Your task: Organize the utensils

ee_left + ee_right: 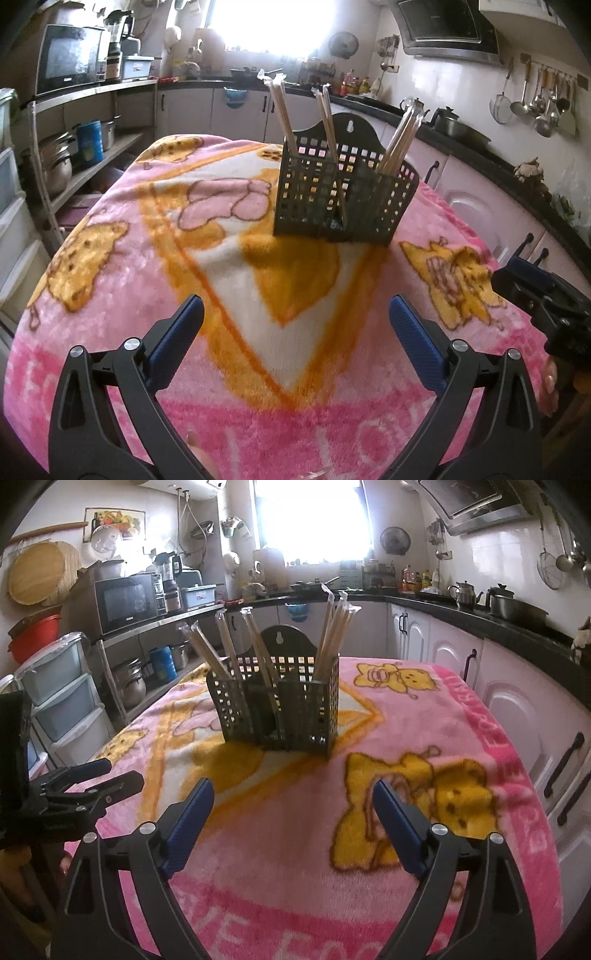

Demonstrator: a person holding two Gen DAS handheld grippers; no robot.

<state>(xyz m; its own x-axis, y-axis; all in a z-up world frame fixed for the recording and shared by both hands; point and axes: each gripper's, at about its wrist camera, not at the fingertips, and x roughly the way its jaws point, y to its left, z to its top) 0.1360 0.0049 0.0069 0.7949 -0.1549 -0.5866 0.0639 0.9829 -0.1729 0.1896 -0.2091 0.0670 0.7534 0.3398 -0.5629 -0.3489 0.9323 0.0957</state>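
A black perforated utensil caddy (343,195) stands upright on the pink blanket-covered table (129,258); it also shows in the right wrist view (273,712). Wrapped wooden chopsticks (284,110) stand in its left compartments and another bundle (400,136) in its right one; the right wrist view shows both the left ones (258,646) and the right bundle (336,627). My left gripper (295,325) is open and empty, hovering over the blanket short of the caddy. My right gripper (293,805) is open and empty, also short of the caddy.
The right gripper's body shows at the right edge of the left wrist view (535,291); the left gripper shows at the left of the right wrist view (85,786). Kitchen cabinets (517,709) run along the right. Shelves with pots (59,162) and plastic drawers (59,694) stand left.
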